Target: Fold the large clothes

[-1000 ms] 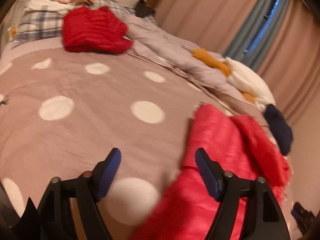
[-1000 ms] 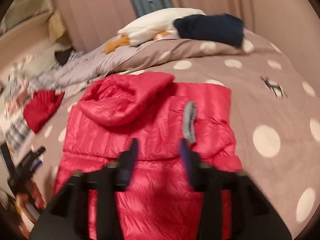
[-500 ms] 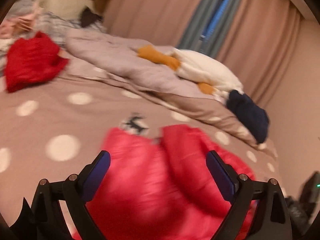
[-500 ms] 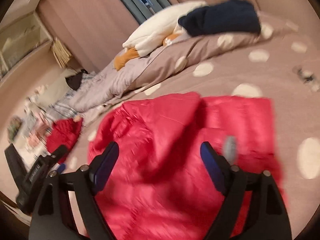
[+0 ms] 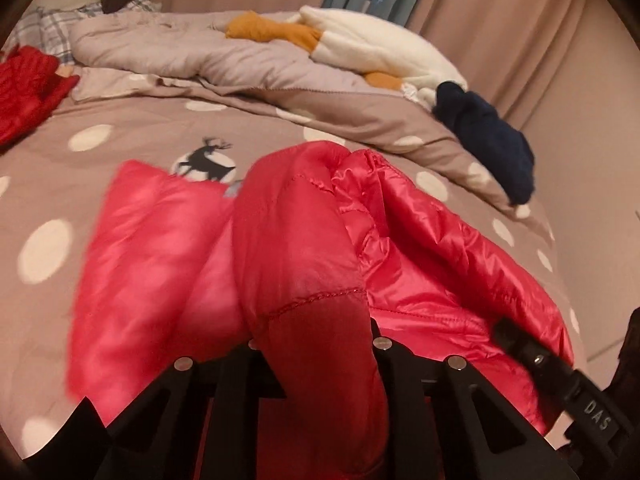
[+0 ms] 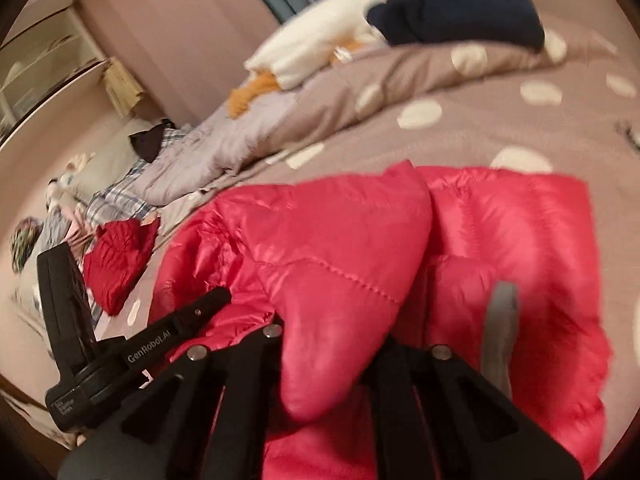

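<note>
A red puffer jacket (image 5: 420, 280) lies spread on the dotted brown bedspread (image 5: 100, 152); it also shows in the right wrist view (image 6: 520, 240). My left gripper (image 5: 316, 344) is shut on a bunched fold of the jacket, and the fabric hides its fingertips. My right gripper (image 6: 332, 344) is shut on another raised fold of the jacket, fingertips hidden too. The right gripper's body (image 5: 560, 364) shows at the lower right of the left wrist view. The left gripper's body (image 6: 132, 352) shows at the lower left of the right wrist view.
A second red garment (image 5: 28, 88) lies at the far left of the bed (image 6: 116, 256). A rumpled grey duvet (image 5: 192, 56), a white and orange plush (image 5: 360, 44) and a dark blue garment (image 5: 488, 140) line the far side. Curtains (image 5: 500, 12) hang behind.
Both grippers were open above the jacket half a second ago. They have come down and closed on folds of the red jacket, lifting the fabric between the jaws.
</note>
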`<state>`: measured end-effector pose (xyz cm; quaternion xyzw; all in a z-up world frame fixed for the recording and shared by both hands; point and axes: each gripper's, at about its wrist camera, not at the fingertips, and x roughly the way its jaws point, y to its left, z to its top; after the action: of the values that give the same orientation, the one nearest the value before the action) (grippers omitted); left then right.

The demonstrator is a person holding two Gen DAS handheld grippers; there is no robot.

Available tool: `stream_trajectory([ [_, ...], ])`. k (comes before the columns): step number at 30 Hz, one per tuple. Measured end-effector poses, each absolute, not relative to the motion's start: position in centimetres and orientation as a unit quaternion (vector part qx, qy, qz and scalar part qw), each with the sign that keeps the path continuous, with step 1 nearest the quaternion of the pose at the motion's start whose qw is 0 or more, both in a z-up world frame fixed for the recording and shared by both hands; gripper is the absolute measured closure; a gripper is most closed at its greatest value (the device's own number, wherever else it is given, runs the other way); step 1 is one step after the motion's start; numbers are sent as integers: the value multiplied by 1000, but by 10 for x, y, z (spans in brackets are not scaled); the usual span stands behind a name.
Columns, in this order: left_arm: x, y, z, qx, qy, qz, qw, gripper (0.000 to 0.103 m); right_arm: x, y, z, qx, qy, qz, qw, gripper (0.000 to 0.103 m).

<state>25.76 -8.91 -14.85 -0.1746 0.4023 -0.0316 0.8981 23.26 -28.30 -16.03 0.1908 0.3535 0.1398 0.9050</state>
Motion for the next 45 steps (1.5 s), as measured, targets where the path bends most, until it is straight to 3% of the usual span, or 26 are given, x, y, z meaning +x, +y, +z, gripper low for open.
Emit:
stream_trajectory([
  [5,184,-88,-141,-134,357,-25,924,83,172,-267,-145,92,324,134,932,90],
  [6,181,-90,-147,-125,360,-14,925,77,160,-261,-152,50,325,115,937,89],
  [7,177,-93,-159,-108,370,13,923,69,157,-257,-160,22,329,98,939,82],
  [9,181,-96,-186,-83,382,57,919,18,152,-252,-183,-41,337,38,940,69],
  [10,184,-94,-202,-84,385,66,917,12,154,-250,-201,-73,341,8,937,65],
  [13,190,-84,-210,-116,391,52,911,11,163,-257,-227,-62,347,2,936,62],
  [31,190,-89,-211,-99,397,62,911,6,165,-260,-225,-49,351,4,935,52],
  [33,188,-83,-207,-112,397,53,909,6,162,-262,-220,-44,349,7,936,48],
  [38,166,-54,-183,-147,395,61,905,6,139,-276,-193,-2,340,19,940,9],
  [41,135,-15,-166,-203,376,81,901,6,107,-297,-164,20,300,2,954,0],
  [45,92,26,-165,-276,381,77,879,6,67,-332,-149,72,285,-22,956,0],
])
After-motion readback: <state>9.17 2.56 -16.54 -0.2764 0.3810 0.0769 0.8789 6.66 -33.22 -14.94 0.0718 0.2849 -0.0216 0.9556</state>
